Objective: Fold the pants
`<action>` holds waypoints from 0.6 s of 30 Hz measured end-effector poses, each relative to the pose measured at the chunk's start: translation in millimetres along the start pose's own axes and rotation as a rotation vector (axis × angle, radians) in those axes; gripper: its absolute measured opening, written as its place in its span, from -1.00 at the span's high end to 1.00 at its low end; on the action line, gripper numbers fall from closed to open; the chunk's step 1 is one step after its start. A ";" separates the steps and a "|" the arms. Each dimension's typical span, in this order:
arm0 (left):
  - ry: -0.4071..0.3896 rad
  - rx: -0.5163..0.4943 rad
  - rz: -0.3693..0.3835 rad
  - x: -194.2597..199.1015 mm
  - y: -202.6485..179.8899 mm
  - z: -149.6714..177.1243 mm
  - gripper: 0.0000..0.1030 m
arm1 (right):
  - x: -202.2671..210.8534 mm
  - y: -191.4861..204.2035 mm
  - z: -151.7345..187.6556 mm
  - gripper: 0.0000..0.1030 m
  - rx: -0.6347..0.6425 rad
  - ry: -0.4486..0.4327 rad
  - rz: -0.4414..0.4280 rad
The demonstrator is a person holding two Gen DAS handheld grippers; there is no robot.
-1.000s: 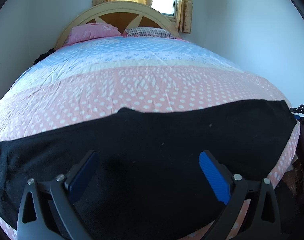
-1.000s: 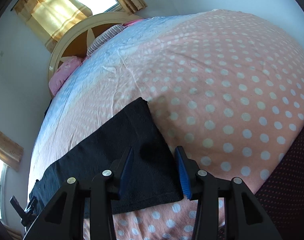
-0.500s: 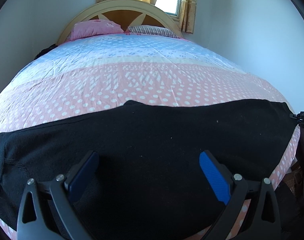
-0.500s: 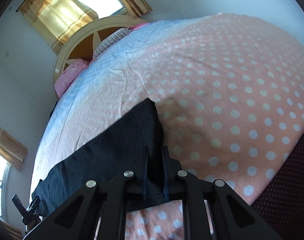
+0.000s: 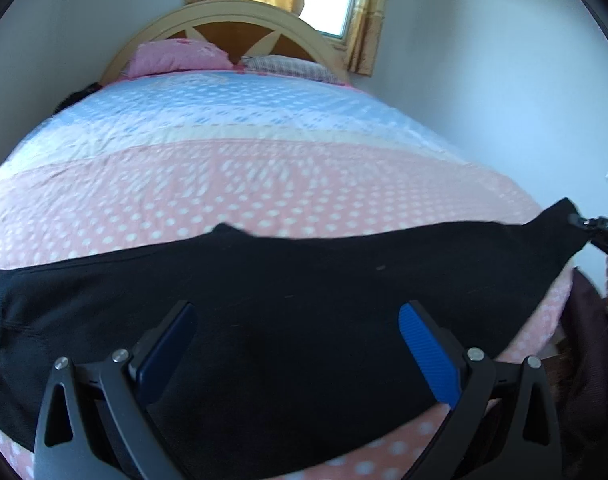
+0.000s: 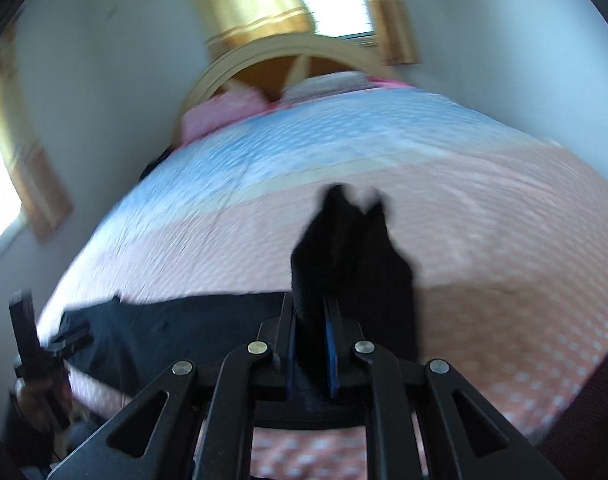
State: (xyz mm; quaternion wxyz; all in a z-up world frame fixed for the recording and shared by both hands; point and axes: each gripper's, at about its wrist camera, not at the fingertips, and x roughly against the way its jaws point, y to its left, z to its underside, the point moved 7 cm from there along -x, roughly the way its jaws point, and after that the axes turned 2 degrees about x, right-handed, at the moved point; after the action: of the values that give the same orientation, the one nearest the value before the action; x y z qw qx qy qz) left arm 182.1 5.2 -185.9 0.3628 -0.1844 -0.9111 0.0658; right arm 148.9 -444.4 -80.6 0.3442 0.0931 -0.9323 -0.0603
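Black cloth is pinched in the right gripper [image 6: 309, 344]: one end of the pants [image 5: 288, 320], raised off the bed [image 5: 232, 176]. Left gripper [image 5: 300, 344] hovers wide open over the pants' middle. Remainder lies flat along the bed's near edge; no fold laid yet.

Both wrist views look low along bed [image 5: 264, 176] toward headboard [image 6: 264, 68], close over pants [image 5: 304, 300]; shared.

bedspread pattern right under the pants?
Pink with white polka dots on the bedspread around the black pants; clearest in the left wrist view.
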 end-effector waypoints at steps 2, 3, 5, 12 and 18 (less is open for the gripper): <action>0.006 0.008 0.040 -0.4 -7.3 -2.4 -1.00 | -21.5 32.1 7.1 0.76 0.062 0.033 -0.020; 0.010 0.007 0.050 -1.5 -10.4 -2.4 -1.00 | -35.7 46.2 13.0 0.76 0.094 0.061 -0.025; 0.025 -0.002 0.070 -5.5 -18.6 -1.8 -1.00 | -61.2 63.7 26.6 0.73 0.145 0.108 -0.011; 0.052 -0.096 0.112 -17.3 -53.5 -1.3 -1.00 | -83.5 72.5 53.6 0.25 0.175 0.250 -0.135; 0.083 -0.123 0.170 -26.8 -80.7 -8.2 -0.98 | -44.6 31.3 33.9 0.23 0.060 0.143 -0.250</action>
State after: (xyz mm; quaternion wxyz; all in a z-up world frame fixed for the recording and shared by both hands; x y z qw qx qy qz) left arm 182.4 -79.7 -176.5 0.3813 -0.2855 -0.8786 0.0328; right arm 156.0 -402.7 -128.8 0.3968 0.2230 -0.8878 -0.0680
